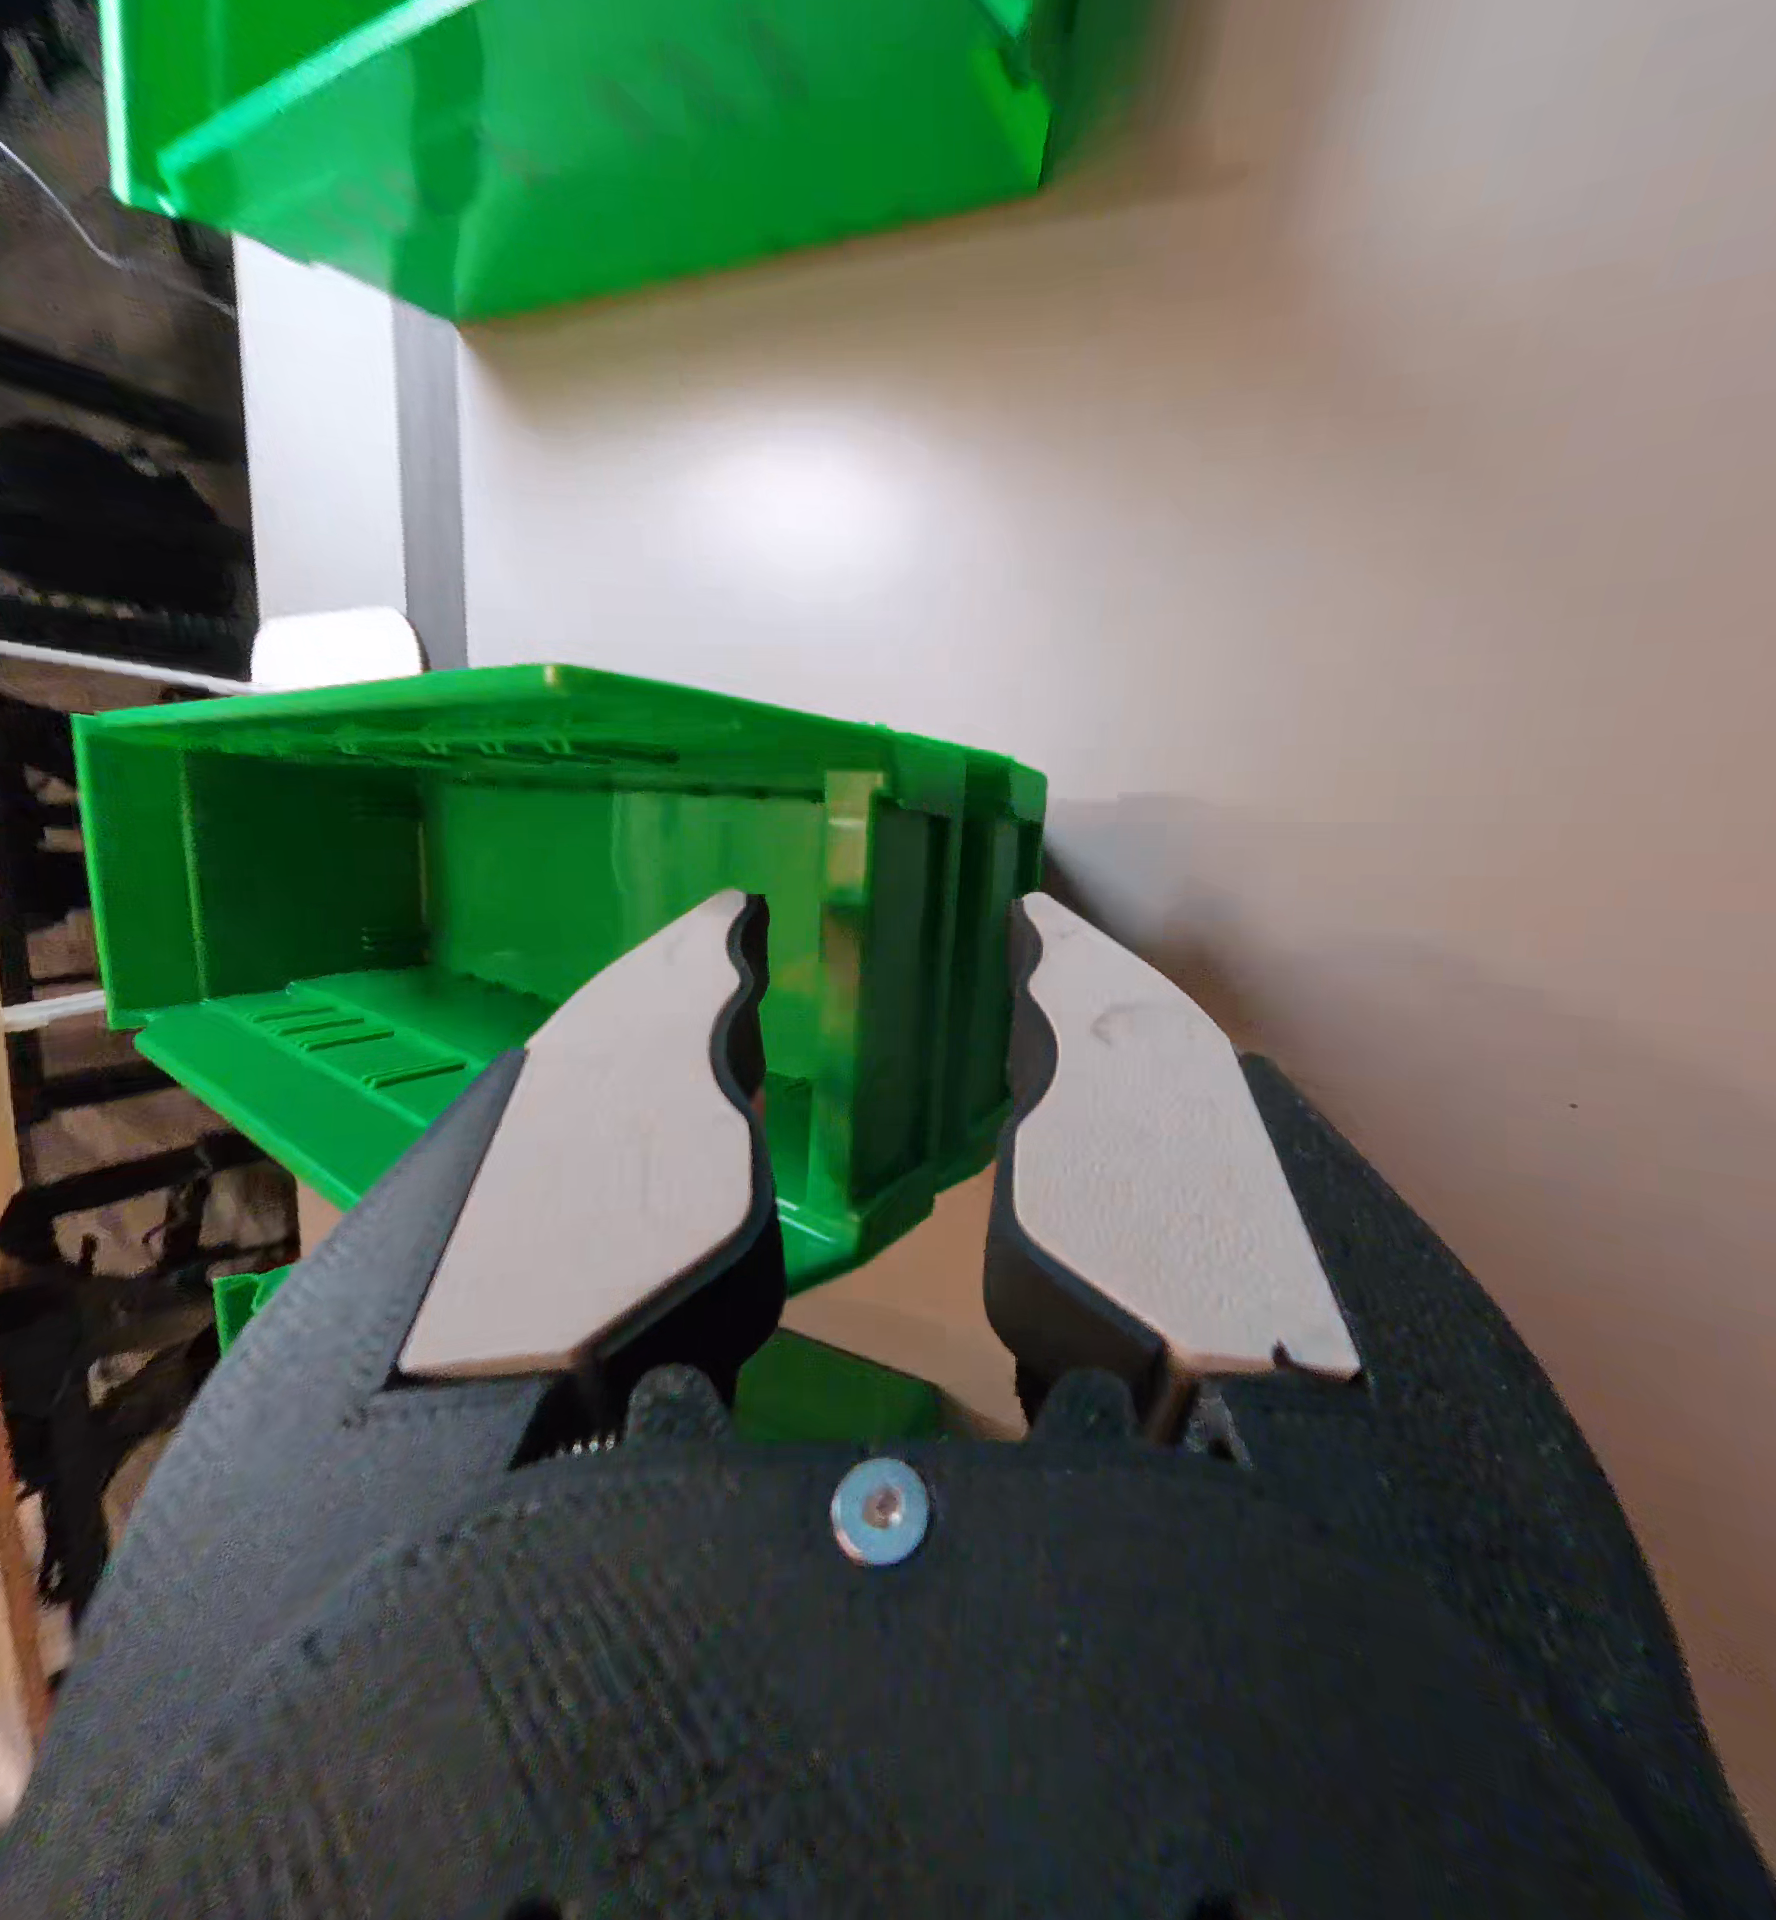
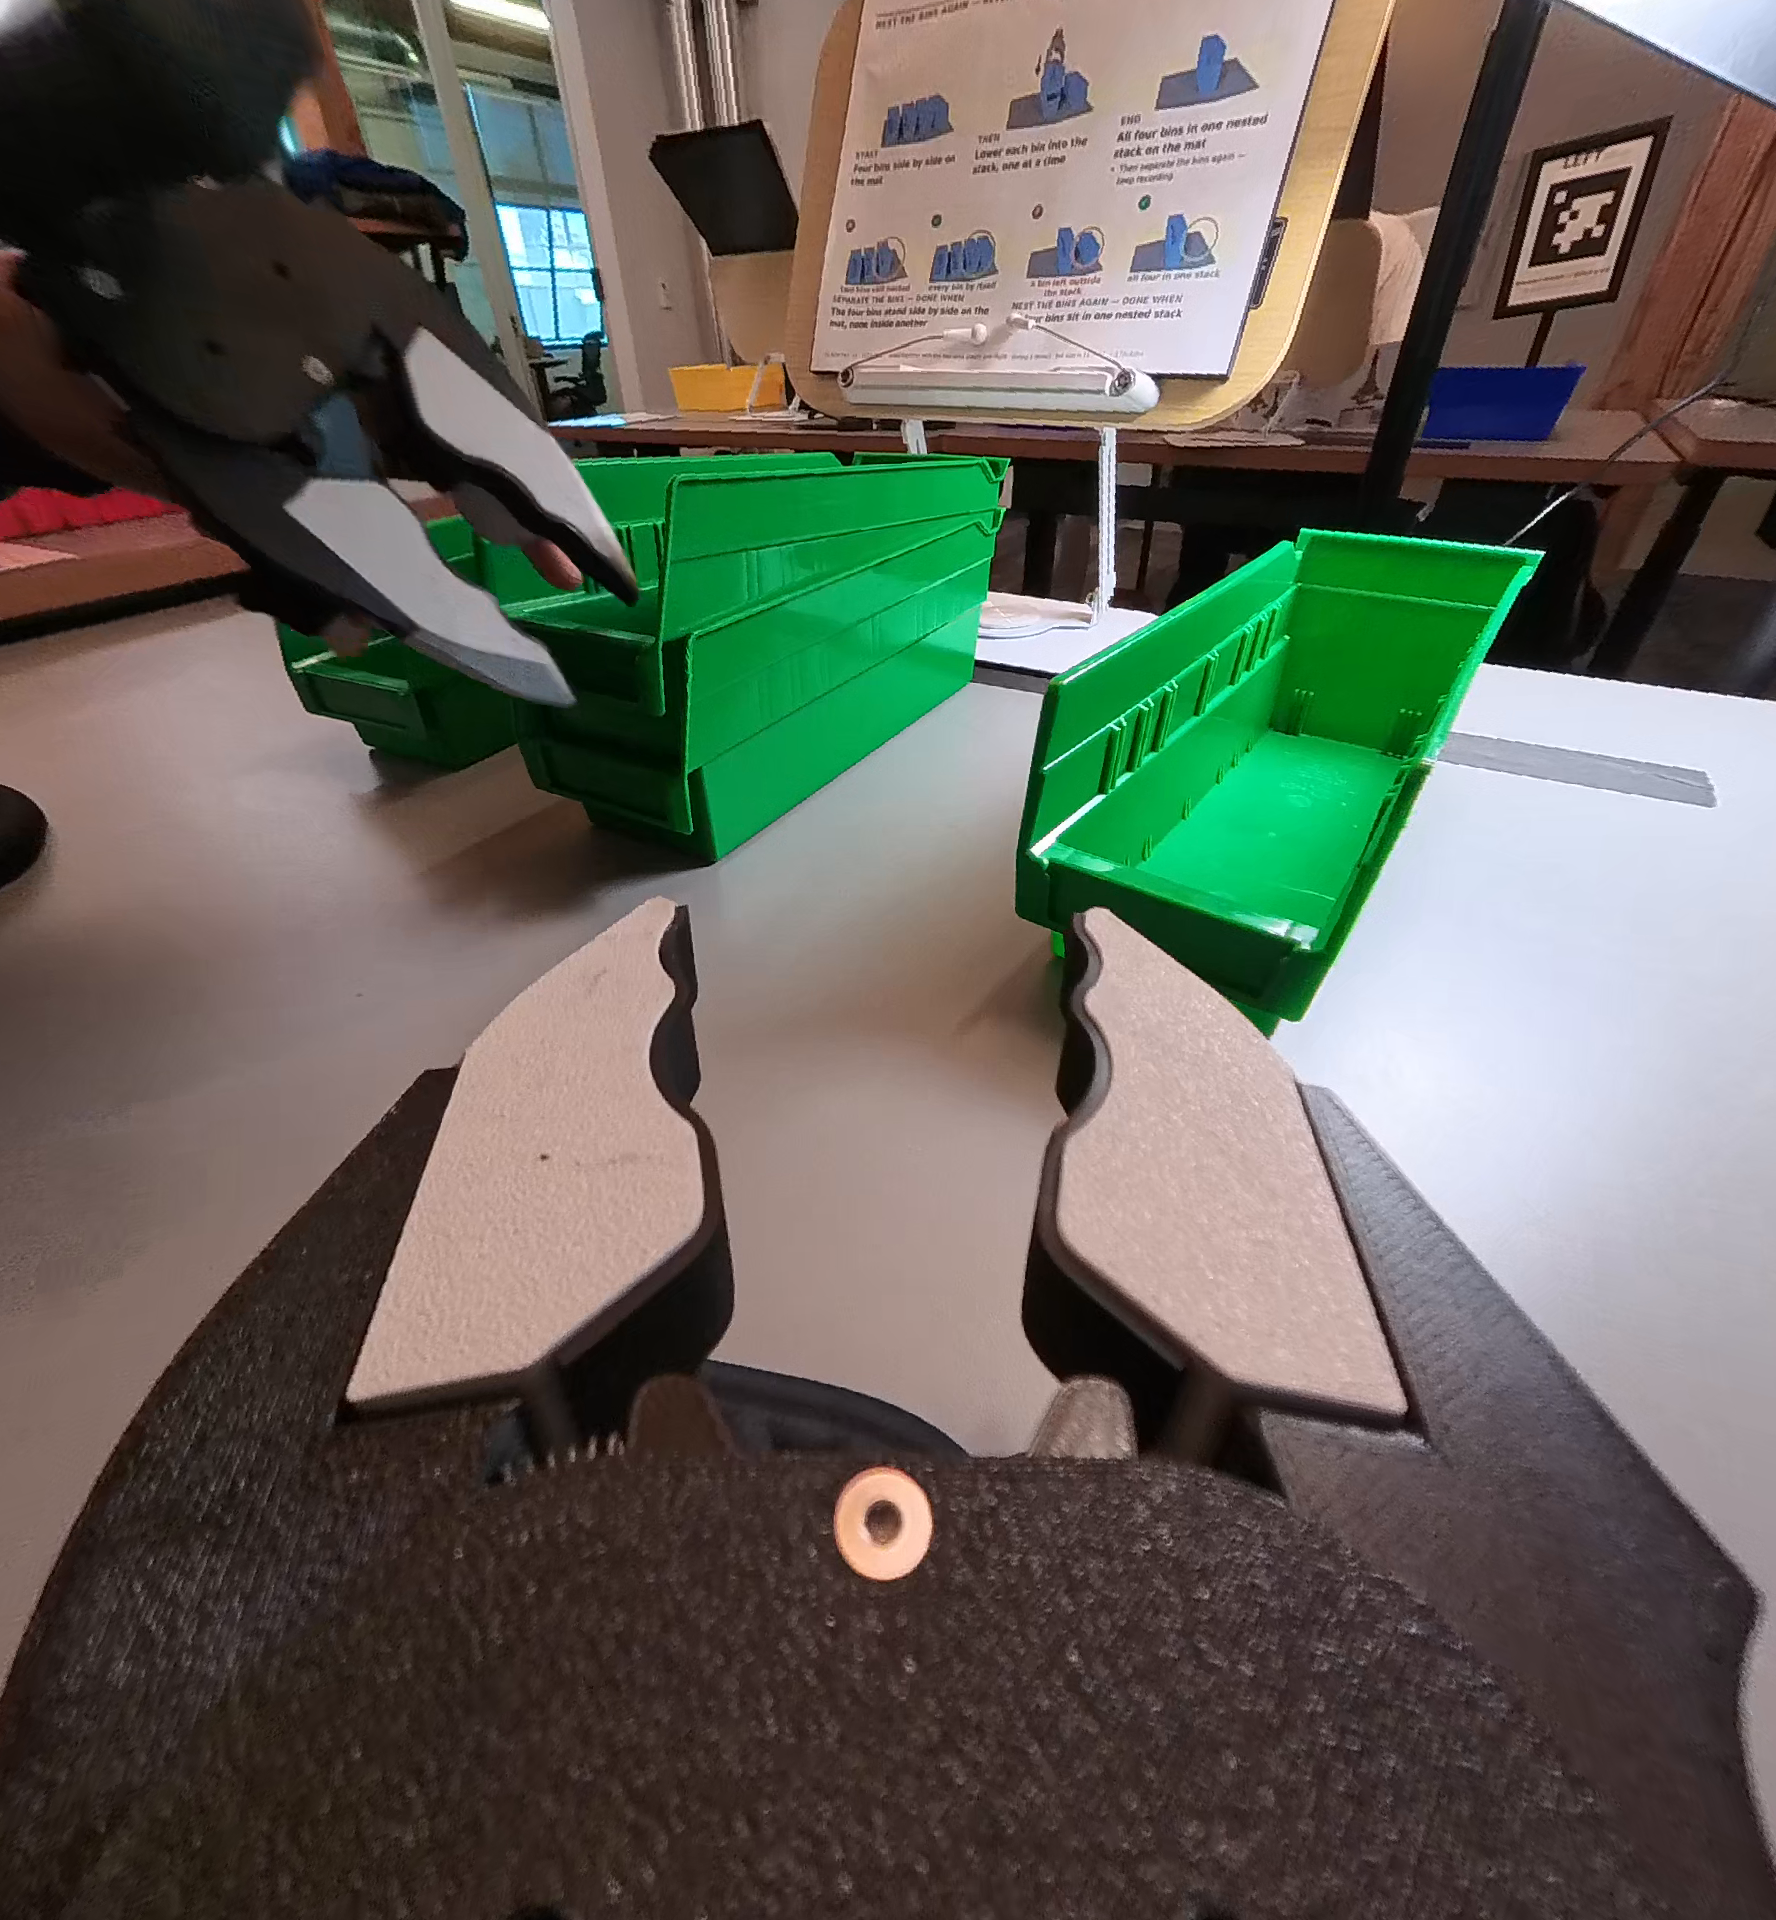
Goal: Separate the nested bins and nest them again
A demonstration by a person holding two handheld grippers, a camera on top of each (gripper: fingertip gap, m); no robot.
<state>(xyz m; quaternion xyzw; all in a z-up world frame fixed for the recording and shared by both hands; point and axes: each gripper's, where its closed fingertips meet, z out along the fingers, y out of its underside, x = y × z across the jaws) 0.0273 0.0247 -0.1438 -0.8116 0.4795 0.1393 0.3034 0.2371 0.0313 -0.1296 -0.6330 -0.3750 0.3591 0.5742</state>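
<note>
Green bins stand on a grey table (image 2: 240, 935). A stack of nested green bins (image 2: 811, 644) is in the middle, with another green bin (image 2: 396, 707) behind it to the left. A single empty green bin (image 2: 1268, 790) stands to the right. My left gripper (image 2: 601, 642) is open, its fingers spread above and below the front lip of the stack. In the left wrist view, which is rolled sideways, my left gripper (image 1: 884, 914) straddles the front wall of the stack (image 1: 551, 883). My right gripper (image 2: 879, 925) is open and empty, low over the table beside the single bin's front corner.
An instruction board on a stand (image 2: 1050, 187) is behind the bins. A strip of grey tape (image 2: 1580, 769) lies on the table at the right. A framed marker sign (image 2: 1580, 218), a yellow bin (image 2: 723, 384) and a blue bin (image 2: 1497, 400) are in the background. About 20 centimetres separates my left fingertips from my right.
</note>
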